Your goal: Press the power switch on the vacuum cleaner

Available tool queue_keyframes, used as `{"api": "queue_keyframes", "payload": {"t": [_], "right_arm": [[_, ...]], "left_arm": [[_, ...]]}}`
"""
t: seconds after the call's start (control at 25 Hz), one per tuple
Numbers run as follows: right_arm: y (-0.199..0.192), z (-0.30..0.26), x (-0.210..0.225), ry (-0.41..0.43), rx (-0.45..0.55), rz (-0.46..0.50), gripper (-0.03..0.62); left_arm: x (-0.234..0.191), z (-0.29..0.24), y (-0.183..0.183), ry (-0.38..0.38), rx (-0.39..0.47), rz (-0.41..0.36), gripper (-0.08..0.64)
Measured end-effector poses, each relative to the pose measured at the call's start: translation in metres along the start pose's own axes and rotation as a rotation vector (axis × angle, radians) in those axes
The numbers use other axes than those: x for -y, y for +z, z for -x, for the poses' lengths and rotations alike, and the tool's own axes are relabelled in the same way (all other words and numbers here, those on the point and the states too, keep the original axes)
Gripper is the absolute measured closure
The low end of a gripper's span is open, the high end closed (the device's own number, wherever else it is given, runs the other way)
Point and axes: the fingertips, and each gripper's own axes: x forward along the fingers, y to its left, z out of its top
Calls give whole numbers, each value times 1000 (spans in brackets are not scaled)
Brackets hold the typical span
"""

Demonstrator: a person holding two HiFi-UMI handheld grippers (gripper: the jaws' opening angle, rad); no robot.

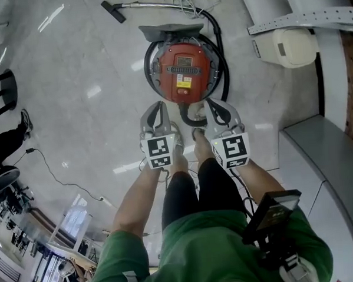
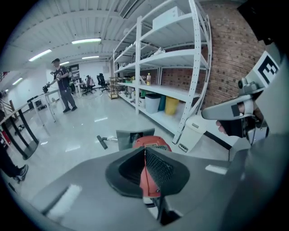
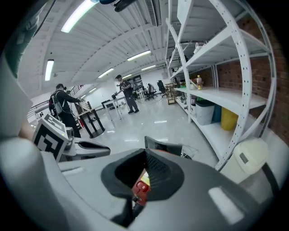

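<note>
One vacuum cleaner (image 1: 183, 72) | left gripper (image 1: 157, 106), right gripper (image 1: 212, 104) | both sets of fingers clenched, empty

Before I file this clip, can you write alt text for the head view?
Seen from above, a person in a green top holds the left gripper and right gripper side by side, both shut, close to a round red vacuum cleaner on a glossy pale floor. Its black hose curls round to a metal wand.
</note>
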Motion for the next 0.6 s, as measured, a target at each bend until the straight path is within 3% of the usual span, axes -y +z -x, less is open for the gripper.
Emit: {"api": "queue_keyframes", "payload": {"t": [0.28, 0.6], "right_arm": [[52, 45, -28, 6, 84, 56, 589], [96, 122, -70, -27, 199, 104, 589]], "left_arm": [[2, 64, 59, -4, 140, -12, 552], [16, 161, 102, -26, 288, -18, 552]]}}
